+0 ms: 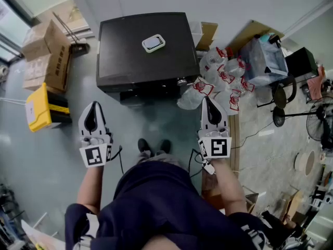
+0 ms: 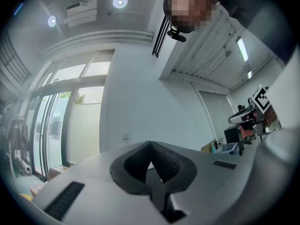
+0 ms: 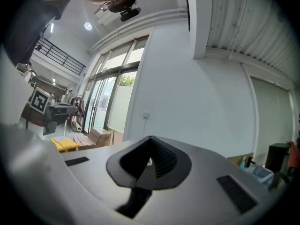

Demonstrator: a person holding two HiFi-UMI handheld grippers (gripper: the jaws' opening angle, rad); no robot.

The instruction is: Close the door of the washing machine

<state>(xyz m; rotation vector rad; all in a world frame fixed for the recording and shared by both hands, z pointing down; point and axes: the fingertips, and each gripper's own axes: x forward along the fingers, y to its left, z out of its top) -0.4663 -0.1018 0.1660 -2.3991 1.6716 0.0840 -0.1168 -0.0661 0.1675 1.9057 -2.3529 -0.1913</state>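
Head view: dark-topped washing machine (image 1: 140, 51) sits upper centre of frame, against the wall, seen from above. Small white rounded object (image 1: 153, 43) lies on its top, right of centre. Silver knob (image 1: 181, 81) at the machine's front right corner. The door can't be made out from this angle, so open or closed is not readable.

Person stands facing the machine, dark shoes (image 1: 153, 146) on the grey floor (image 1: 41, 155) just below it in frame.

Left gripper (image 1: 93, 107) is held at lower left of the machine and apart from it, touching nothing. In its own view the left gripper (image 2: 151, 146) has its jaws fully together, tips meeting, nothing between them; only white wall and windows lie beyond.

Right gripper (image 1: 209, 105) is held at lower right of the machine, near the plastic bags (image 1: 218, 77) with red print, no contact. In its own view the right gripper (image 3: 150, 142) also has its jaws closed tip to tip and is empty, with wall and glass doors behind.

Clutter: cardboard boxes (image 1: 49, 53) upper left, yellow box (image 1: 39, 108) at left below them, standing fan (image 1: 320, 121) at right edge.
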